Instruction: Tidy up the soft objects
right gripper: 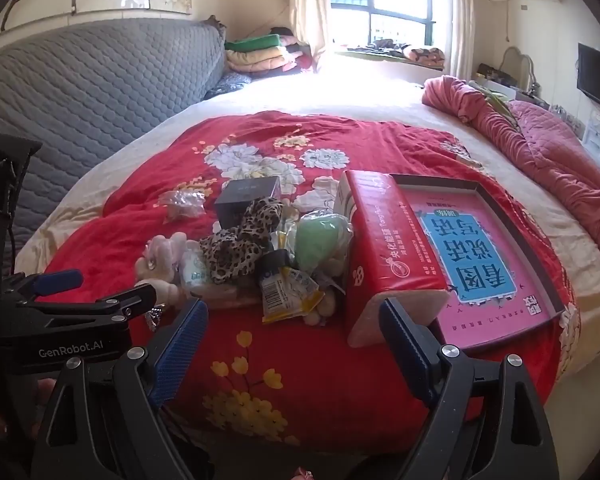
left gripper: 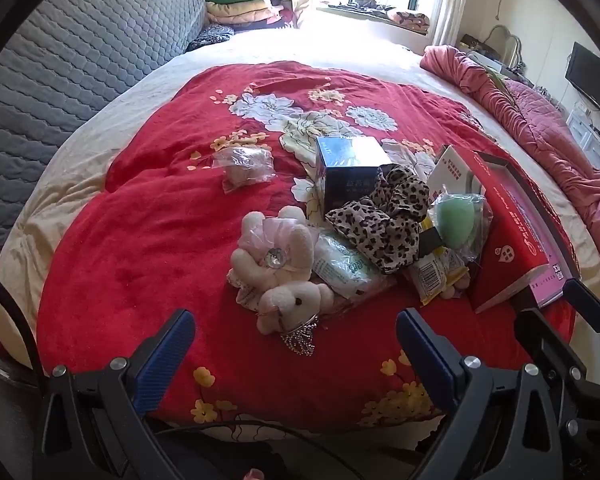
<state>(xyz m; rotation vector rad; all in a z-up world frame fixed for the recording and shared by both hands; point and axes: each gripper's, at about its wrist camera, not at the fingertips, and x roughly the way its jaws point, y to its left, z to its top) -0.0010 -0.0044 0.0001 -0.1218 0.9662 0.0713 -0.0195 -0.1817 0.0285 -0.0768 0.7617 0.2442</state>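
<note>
- Left tongs [left gripper: 296, 336]: fingers spread wide, nothing between them; they hover over the red floral blanket [left gripper: 148, 240], pointing down at the pile of items.
- Right tongs [right gripper: 294, 322]: fingers spread wide, nothing between them; they hang just in front of the red box [right gripper: 376, 248], and the left tongs show at the left edge of the right wrist view.
- Plush toy [left gripper: 280, 264]: cream-coloured, with a pink bow and a clear gem, lying on the blanket nearest the left tongs; a beaded crown trinket [left gripper: 300, 336] lies at its near end.
- Leopard-print cloth [left gripper: 384, 220]: bunched in the middle of the pile, leaning against the dark box [left gripper: 350, 168].
- Wrapped tissue pack [left gripper: 346, 268]: lies between the plush toy and the leopard-print cloth, touching both.
- Green sponge [left gripper: 456, 220]: in clear wrap, beside the red box.
- Yellow packet [left gripper: 436, 276]: below the green sponge, at the near edge of the pile.
- Clear bag [left gripper: 244, 168]: holds a brownish item and lies apart, left of the pile.
- Pink book tray [right gripper: 488, 256]: lies right of the red box, touching it.
</note>
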